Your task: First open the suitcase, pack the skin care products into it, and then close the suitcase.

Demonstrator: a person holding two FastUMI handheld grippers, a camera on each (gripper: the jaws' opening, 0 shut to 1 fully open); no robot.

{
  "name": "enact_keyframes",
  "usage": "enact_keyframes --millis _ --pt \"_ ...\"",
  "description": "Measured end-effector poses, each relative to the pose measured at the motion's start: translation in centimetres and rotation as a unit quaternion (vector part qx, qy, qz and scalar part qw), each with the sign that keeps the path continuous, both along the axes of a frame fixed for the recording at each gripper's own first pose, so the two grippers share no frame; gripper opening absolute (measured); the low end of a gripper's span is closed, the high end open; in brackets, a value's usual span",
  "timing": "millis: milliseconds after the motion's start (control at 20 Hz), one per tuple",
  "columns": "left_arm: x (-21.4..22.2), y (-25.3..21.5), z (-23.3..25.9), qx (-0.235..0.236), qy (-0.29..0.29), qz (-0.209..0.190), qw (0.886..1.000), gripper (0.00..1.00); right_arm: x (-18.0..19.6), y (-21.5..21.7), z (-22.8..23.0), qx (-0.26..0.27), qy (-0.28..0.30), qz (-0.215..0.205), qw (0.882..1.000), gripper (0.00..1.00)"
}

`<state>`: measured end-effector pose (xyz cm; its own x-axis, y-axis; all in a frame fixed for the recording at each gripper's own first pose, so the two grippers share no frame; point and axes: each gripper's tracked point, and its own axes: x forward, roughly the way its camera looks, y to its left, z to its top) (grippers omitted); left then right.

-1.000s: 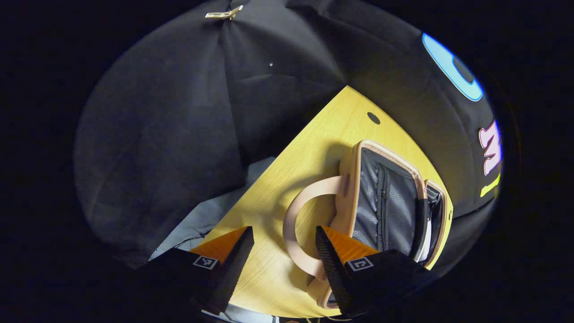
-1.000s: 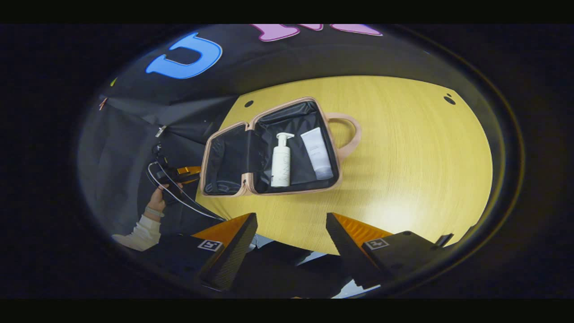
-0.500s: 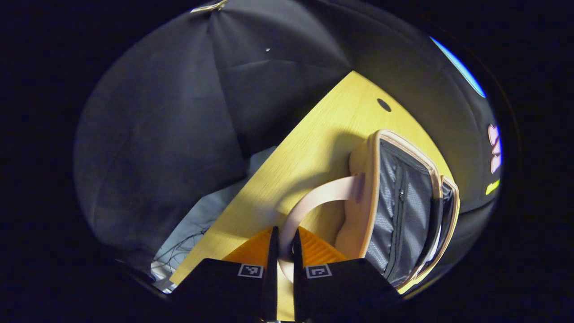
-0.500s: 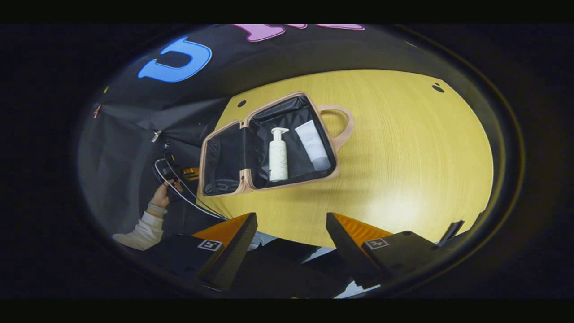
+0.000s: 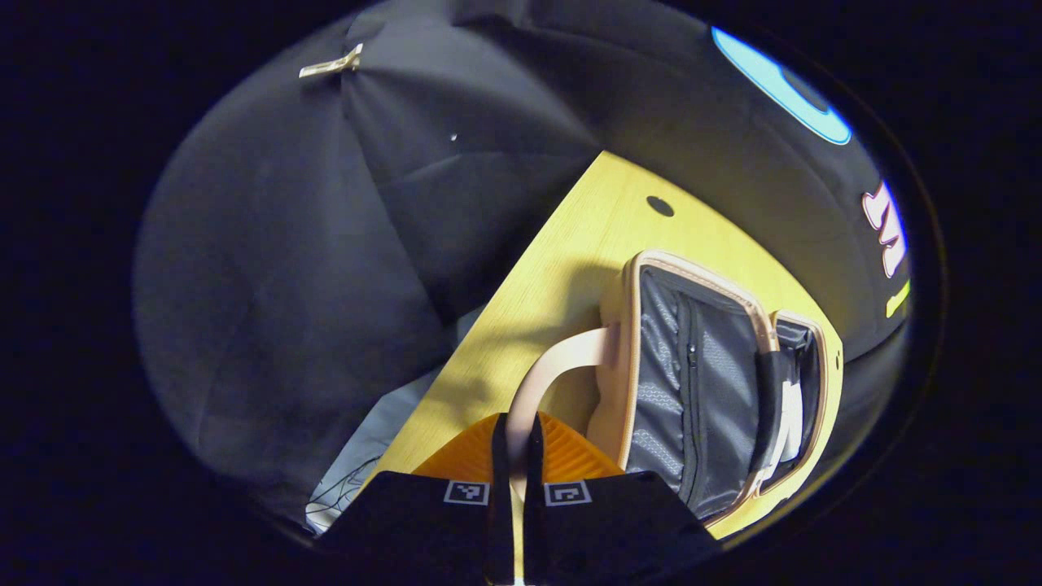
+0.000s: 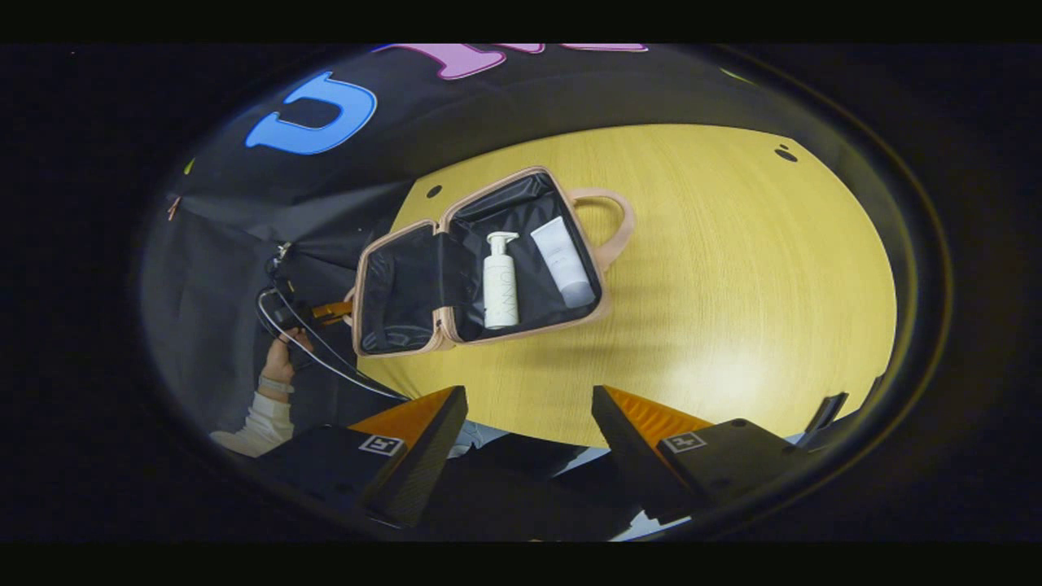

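Two products already lying in the suitcase [image 6: 480, 260] — pump bottle [image 6: 499, 281] and tube [image 6: 562, 260] side by side in the deeper half, case spread open flat on the yellow worktop [image 6: 733, 285]. Looks like the closing step now. Left gripper [image 5: 514, 456] clamped tight on the pink handle [image 5: 547, 376] of the lid half, strap pinched between both fingers, lid's mesh-pocket lining [image 5: 684, 382] facing up in the left gripper view. Right gripper [image 6: 529, 431] hanging wide apart and holding nothing, well back from the case near the worktop's front edge. To close it well: lift the handle up and swing it in an arc over the hinge rather than dragging sideways — otherwise the whole case probably slides across the smooth top. Worth bringing the right gripper in to pin the far half, or at least hold its rim steady. Keep the grip firm on that strap; looks soft, could slip or twist. Go slow near the end so bottle and tube don't roll out and get pinched in the seam. Can't tell from here how stiff the hinge is.
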<state>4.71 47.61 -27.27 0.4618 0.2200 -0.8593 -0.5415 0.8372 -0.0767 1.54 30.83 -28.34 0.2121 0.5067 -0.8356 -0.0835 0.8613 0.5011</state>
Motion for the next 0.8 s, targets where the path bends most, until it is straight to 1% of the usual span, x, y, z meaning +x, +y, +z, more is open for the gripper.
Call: enact_keyframes --millis 150,350,600,800 --pt "1.3 -1.5 4.3 -0.021 -0.048 -0.012 0.999 0.09 -0.1 0.4 0.0 0.007 -0.004 0.013 1.000 0.98" --pt "2.7 -4.0 10.3 -0.036 -0.111 -0.045 0.992 0.07 -0.1 0.6 -0.1 0.013 -0.008 0.022 1.000 0.98" --pt "4.7 -9.0 15.9 -0.042 -0.157 -0.081 0.983 0.06 0.0 0.5 -0.1 0.022 -0.017 0.027 0.999 0.98" --pt "7.2 -14.7 19.8 -0.067 -0.195 -0.117 0.971 0.06 0.0 -1.0 0.2 0.025 -0.027 0.024 0.999 0.98"
